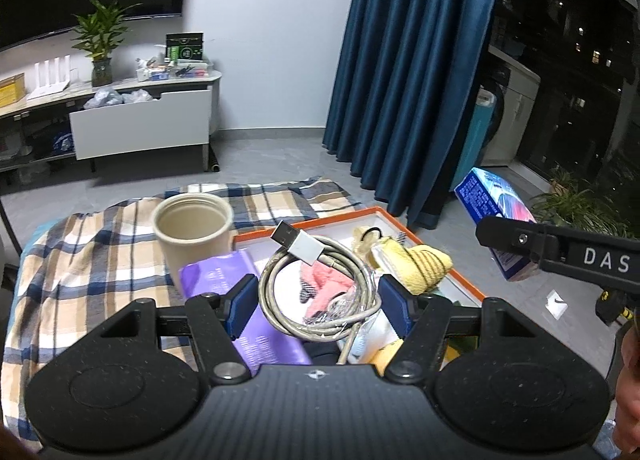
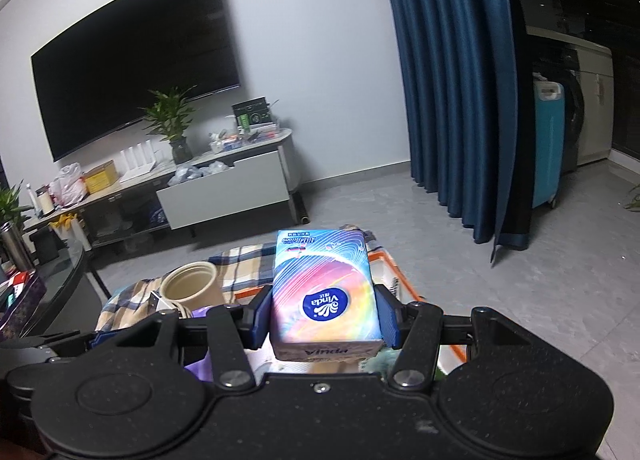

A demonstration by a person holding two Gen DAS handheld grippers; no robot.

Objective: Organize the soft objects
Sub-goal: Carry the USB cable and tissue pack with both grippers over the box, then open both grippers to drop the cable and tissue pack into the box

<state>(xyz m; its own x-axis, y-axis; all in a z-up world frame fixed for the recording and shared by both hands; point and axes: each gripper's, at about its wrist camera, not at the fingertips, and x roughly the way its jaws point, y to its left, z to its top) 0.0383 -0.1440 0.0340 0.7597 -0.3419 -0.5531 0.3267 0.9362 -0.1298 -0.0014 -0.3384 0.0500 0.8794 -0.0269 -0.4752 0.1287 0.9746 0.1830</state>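
The right gripper (image 2: 324,324) has its jaws clenched on one pack of Vinda tissues (image 2: 325,292), the blue pads pressing its two long sides; the pack's long axis runs straight out along the fingers, away from the camera. The left gripper (image 1: 316,300) appears to hold one coiled grey USB cable (image 1: 320,288) between its jaws, the coil standing roughly upright with its plug pointing up and to the left, though whether both pads truly press it is hard to tell. Directly below and ahead of both grippers lies one shallow orange-rimmed tray (image 1: 404,227), at the right edge of a counter covered by a plaid cloth (image 1: 92,256). The tray holds one pink soft item (image 1: 328,284) under the coil and one yellow knitted item (image 1: 420,260) near its far right corner. Left of the tray stand one cream cup (image 1: 192,236), open end up, and one purple packet (image 1: 224,280) just in front of it. The tissue pack likely goes down into or beside the tray, which lies closer under the right gripper.
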